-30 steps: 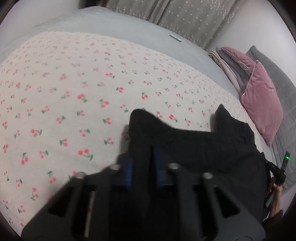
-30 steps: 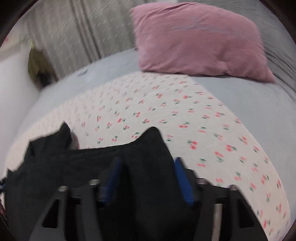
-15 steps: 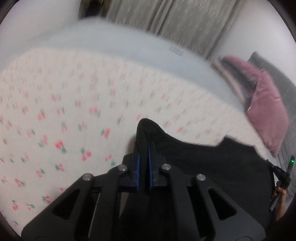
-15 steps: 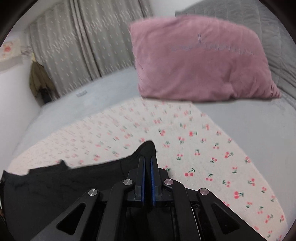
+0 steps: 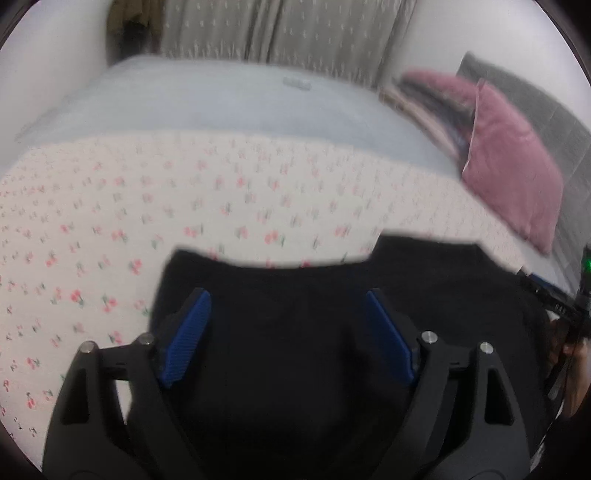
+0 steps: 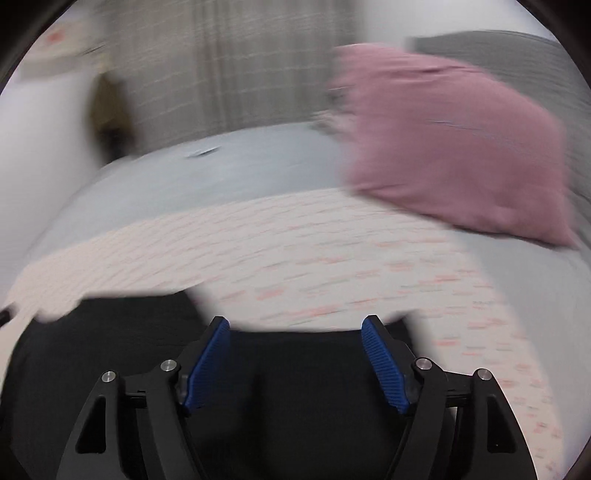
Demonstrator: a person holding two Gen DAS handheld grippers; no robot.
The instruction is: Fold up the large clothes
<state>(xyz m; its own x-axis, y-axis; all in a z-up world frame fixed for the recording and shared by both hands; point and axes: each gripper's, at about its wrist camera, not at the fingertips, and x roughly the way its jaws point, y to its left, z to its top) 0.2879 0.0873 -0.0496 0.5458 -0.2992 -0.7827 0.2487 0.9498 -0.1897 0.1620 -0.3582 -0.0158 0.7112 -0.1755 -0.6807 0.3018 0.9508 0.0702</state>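
A black garment (image 5: pixel 295 332) lies on the cherry-print sheet (image 5: pixel 147 206) of the bed. My left gripper (image 5: pixel 288 299) is open, its blue pads spread wide over the garment's near part, holding nothing. In the right wrist view the same black garment (image 6: pixel 110 350) lies below my right gripper (image 6: pixel 295 328), which is also open with blue pads apart and empty. Both views are motion-blurred. The garment's near portion is hidden under the gripper bodies.
A pink pillow (image 5: pixel 513 162) leans at the right against a grey headboard (image 5: pixel 546 107); it also shows in the right wrist view (image 6: pixel 450 147). Grey bedding (image 5: pixel 221 107) and curtains (image 5: pixel 277 29) lie beyond. The other gripper (image 5: pixel 569 299) shows at the right edge.
Both grippers were shut on pinched peaks of the black garment half a second ago. Now both have opened wide and the cloth has dropped flat onto the sheet.
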